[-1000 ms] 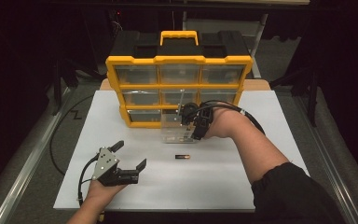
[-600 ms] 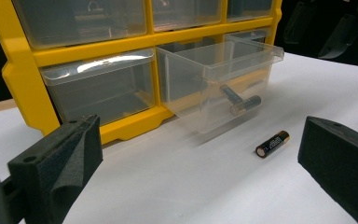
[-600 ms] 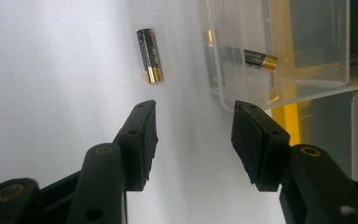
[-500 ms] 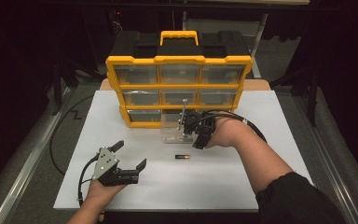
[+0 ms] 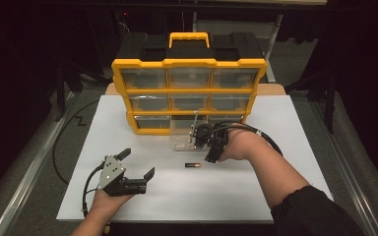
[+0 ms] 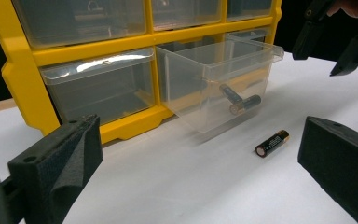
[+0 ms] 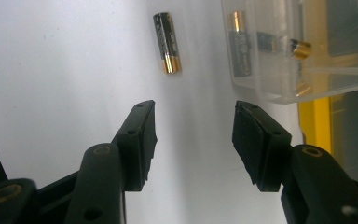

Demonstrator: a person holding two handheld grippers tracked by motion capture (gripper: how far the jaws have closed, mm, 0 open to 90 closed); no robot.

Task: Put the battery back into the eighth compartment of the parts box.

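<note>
Battery (image 5: 194, 165) is left lying loose near the middle of the white tabletop (image 5: 285, 196), just in front of the pulled-out clear drawer (image 5: 184, 135) where two others lie. Over the last second the right gripper (image 5: 207, 147) has been lowered beside that drawer, jaws parted and empty, so a pickup seems next; the left gripper (image 5: 138, 164) is rested unclenched near the front edge

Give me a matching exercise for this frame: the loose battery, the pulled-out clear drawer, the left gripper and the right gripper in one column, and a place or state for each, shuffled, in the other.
Things:
1. loose battery
2. clear drawer
3. left gripper
4. right gripper

Places or states:
A. pulled out of the yellow organizer, batteries inside
B. open, empty, held at the near left of the white board
C. lying on the board in front of the drawer
D. open, empty, beside the drawer

Pairs: 1-C, 2-A, 3-B, 4-D
</note>
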